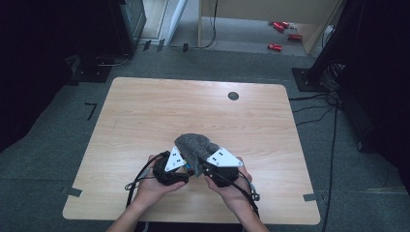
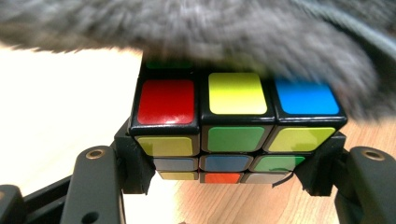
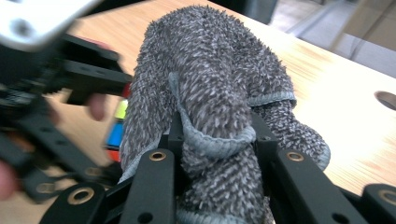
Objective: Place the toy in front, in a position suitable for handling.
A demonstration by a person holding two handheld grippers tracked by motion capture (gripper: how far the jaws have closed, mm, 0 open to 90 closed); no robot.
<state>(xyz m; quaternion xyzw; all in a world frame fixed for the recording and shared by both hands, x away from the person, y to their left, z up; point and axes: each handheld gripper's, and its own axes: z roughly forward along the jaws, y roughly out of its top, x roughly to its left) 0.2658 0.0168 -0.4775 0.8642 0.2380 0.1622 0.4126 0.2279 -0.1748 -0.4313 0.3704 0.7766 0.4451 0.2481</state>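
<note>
Left hand-held gripper (image 2: pixel 224 186) clamps the Rubik's cube (image 2: pixel 233 135); right hand-held gripper (image 3: pixel 215 154), pinching the grey cloth (image 3: pixel 215 84), should wipe with light, even strokes.

Looks like lab or recording room, not home: single bare light-wood table (image 1: pixel 145 111) with round cable hole (image 1: pixel 233 95) stands alone on grey carpet (image 1: pixel 53 159); tape marks (image 1: pixel 72 192) stuck to floor near table corners; black curtains or dark equipment stands (image 1: pixel 338 43) flank both sides; loose cables (image 1: pixel 319 104) run across floor at right; wooden partition (image 1: pixel 261 12) at back, few red cans (image 1: pixel 283 34) lying on floor under it
</note>
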